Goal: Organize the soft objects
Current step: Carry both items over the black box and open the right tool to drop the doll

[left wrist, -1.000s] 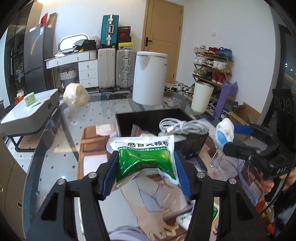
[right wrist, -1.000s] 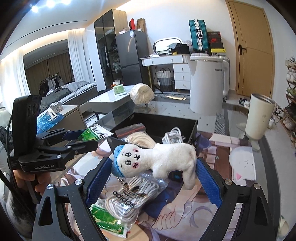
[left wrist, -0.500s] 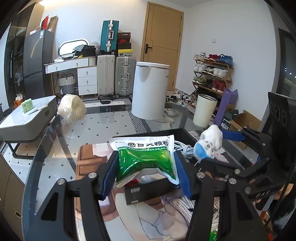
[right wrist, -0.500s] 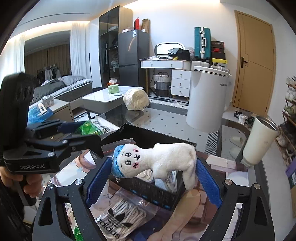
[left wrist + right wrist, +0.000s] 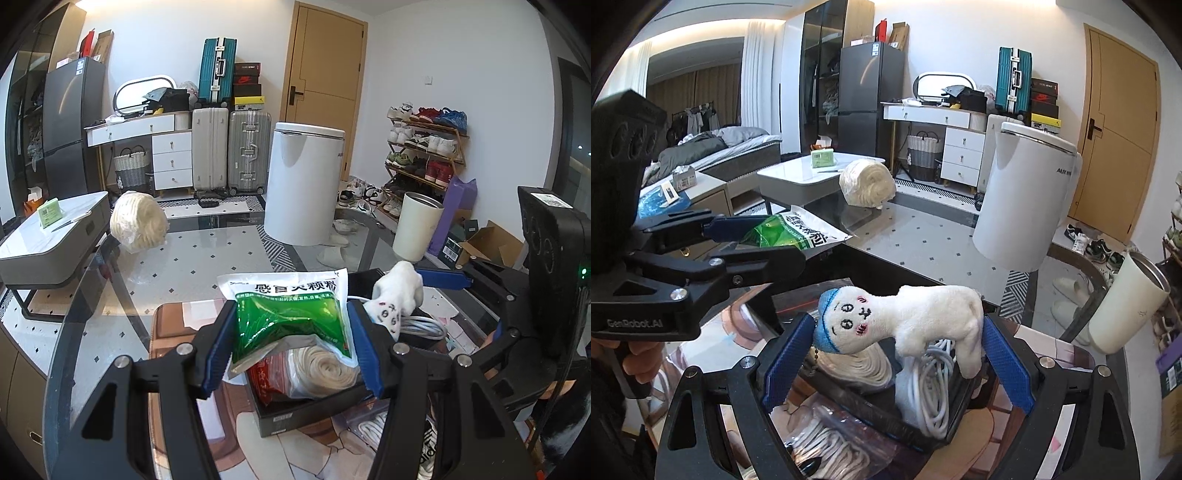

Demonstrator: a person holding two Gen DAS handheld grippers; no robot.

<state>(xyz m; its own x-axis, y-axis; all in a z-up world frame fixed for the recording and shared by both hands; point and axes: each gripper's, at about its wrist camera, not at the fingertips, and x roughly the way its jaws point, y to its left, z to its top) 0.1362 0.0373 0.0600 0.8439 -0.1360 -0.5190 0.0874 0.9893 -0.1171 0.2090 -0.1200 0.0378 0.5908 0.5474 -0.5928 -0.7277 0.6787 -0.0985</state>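
Note:
A green and white powder sachet hangs between the blue pads of my left gripper, which is shut on it. My right gripper is shut on a white plush toy with a blue cap, held sideways. Both items hover over a black box on the glass table. The box holds a bagged coil of cream rope, a red packet and a white cable. In the right wrist view the left gripper with the sachet is at left, in a person's hand.
A large cream rope bundle sits at the glass table's far left. A bag of white laces lies in front of the box on a printed mat. Beyond the table stand a white bin and a cream can.
Both grippers have carried their loads forward across the table. The black box, earlier ahead of them, now lies right beneath the sachet and the plush toy.

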